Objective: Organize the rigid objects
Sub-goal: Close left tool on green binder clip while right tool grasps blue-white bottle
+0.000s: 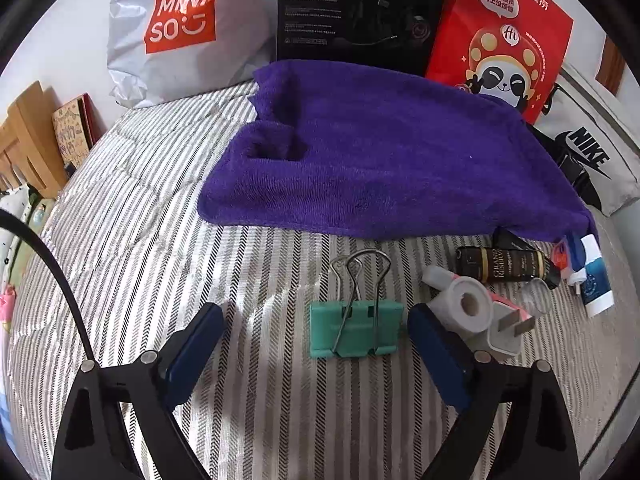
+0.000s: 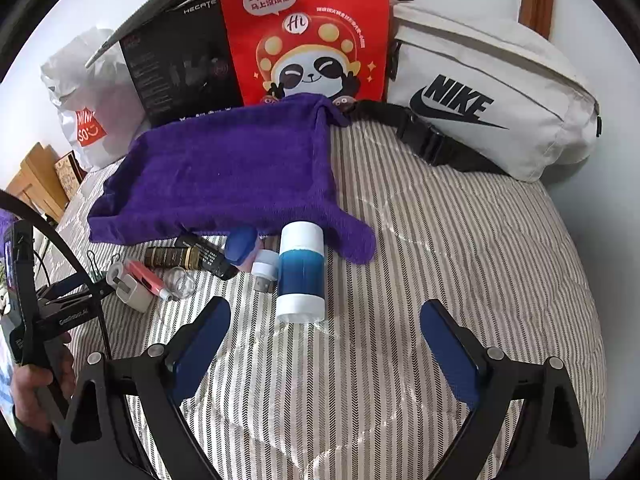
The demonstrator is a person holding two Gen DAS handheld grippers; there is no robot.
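Green binder clip [image 1: 356,330] flat between spread left tool [image 1: 316,334] fingers, wire handles pointing away; right tool [image 2: 326,334] likewise spread, empty.

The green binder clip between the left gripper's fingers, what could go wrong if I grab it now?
The green binder clip lies flat on soft striped bedding, so the open left gripper may push it into the quilt instead of pinching it. Its raised wire handles could catch a finger. The right finger sits close to the white roll and plug, which it might nudge.

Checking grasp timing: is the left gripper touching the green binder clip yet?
Apart. The left wrist view shows the left gripper open, striped bedding visible between each finger and the green binder clip.
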